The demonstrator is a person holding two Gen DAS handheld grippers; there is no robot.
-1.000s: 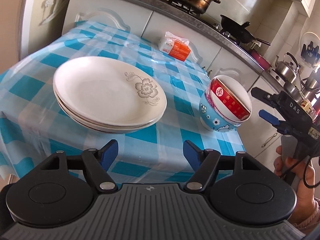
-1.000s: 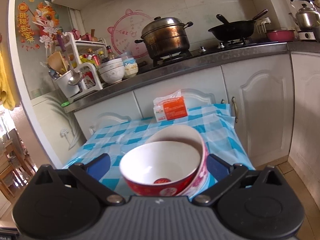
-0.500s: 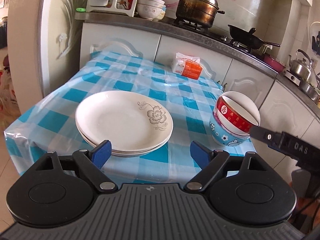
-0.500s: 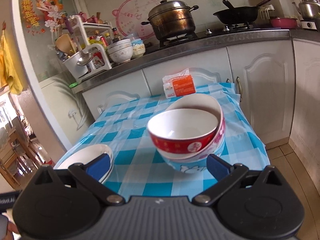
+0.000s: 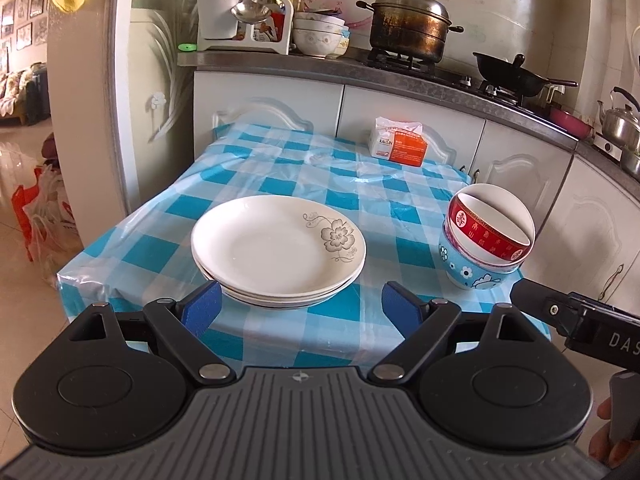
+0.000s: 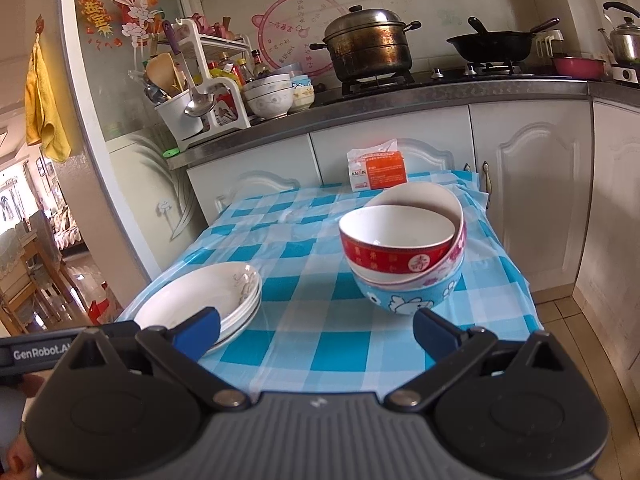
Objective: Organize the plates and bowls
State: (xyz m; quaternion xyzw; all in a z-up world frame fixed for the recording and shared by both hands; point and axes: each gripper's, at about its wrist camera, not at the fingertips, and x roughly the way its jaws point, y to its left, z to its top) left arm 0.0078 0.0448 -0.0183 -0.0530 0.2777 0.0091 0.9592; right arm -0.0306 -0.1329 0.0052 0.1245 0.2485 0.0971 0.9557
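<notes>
Kitchen; small table (image 5: 280,184) under a glossy blue-and-white checked plastic cloth, white cabinets behind. Stack of shallow white glazed plates (image 5: 278,250), grey flower print, at the table's near edge. Three nested round bowls (image 6: 404,258) at the near right corner: blue base, pink-flowered middle, red-banded top one tilted. Left gripper (image 5: 298,306) wide, empty. Right gripper (image 6: 316,330) wide, empty. Only the right view shows the bowls' white insides; tissue pack (image 5: 398,142) at the far edge.

Three stacked plates (image 5: 278,248), three nested bowls (image 6: 404,264), one packet (image 5: 398,146).
</notes>
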